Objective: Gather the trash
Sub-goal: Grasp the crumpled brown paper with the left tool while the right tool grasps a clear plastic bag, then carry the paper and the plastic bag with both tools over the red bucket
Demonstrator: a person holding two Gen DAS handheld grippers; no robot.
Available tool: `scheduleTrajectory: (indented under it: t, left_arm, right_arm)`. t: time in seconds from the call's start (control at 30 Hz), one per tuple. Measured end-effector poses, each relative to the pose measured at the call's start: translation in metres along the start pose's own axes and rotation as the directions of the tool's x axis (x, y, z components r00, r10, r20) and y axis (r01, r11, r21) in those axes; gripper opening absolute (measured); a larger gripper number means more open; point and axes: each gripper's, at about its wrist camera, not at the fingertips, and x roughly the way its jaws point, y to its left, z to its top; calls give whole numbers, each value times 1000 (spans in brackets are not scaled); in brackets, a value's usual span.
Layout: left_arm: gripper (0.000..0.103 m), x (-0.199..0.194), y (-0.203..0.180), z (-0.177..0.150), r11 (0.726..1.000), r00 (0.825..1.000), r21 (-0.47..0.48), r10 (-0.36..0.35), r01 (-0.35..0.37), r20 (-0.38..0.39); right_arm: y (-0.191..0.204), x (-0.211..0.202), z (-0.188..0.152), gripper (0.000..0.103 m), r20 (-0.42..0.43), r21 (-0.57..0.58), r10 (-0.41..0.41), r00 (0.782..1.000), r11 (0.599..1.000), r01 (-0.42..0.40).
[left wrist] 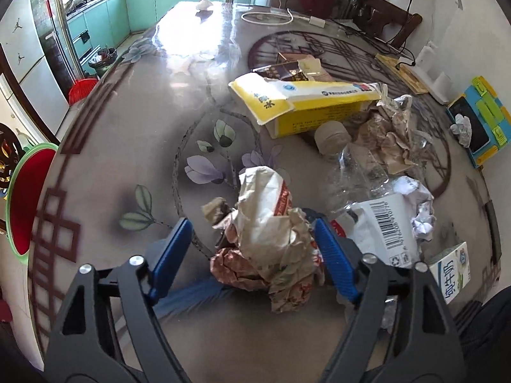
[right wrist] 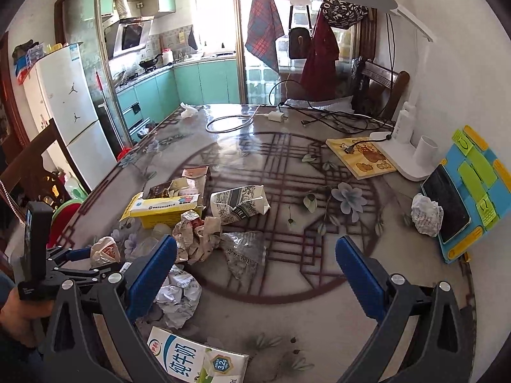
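My left gripper [left wrist: 250, 231] is open, its blue fingers either side of a crumpled paper wrapper [left wrist: 271, 239] on the table; the right finger touches it, the left stands apart. The same wrapper [right wrist: 103, 249] and left gripper [right wrist: 73, 255] show at the left of the right wrist view. My right gripper [right wrist: 255, 255] is open and empty above the table. Near it lie a crushed clear plastic bottle [right wrist: 244, 252], a crumpled brown paper [right wrist: 196, 236], a white paper ball [right wrist: 179, 296], a milk carton [right wrist: 198, 360], a yellow box [right wrist: 163, 207] and a flattened carton [right wrist: 239, 204].
A red bin with a green rim [left wrist: 24, 201] stands left of the table edge. A paper ball [right wrist: 426, 215] lies by a phone on a blue stand [right wrist: 469, 191]. A lamp base [right wrist: 399, 156], a wooden board [right wrist: 361, 156] and cables [right wrist: 335, 118] are at the back right.
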Motion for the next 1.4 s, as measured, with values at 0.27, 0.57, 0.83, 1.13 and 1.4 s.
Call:
scheduleTrajectory:
  t: [0.27, 0.57, 0.83, 1.13, 1.4]
  left_arm:
    - [51, -1, 1, -5, 1000, 1000, 17, -4, 4, 4]
    - [51, -44, 23, 6, 1000, 996, 11, 7, -8, 84]
    - [51, -73, 43, 8, 1000, 991, -11, -8, 9, 137]
    - [52, -86, 58, 6, 1000, 988, -20, -4, 7, 156]
    - [52, -94, 67, 9, 999, 983, -32, 0, 5, 181]
  right_arm:
    - [0, 20, -8, 96, -65, -2, 5, 998, 1000, -5]
    - [15, 88, -10, 96, -181, -158, -69, 981, 987, 41]
    - [27, 130, -11, 92, -205, -276, -135, 969, 958, 75]
    - [17, 158, -13, 29, -259, -282, -143, 955, 957, 66]
    - [19, 128, -4, 18, -205, -258, -122, 971, 964, 67]
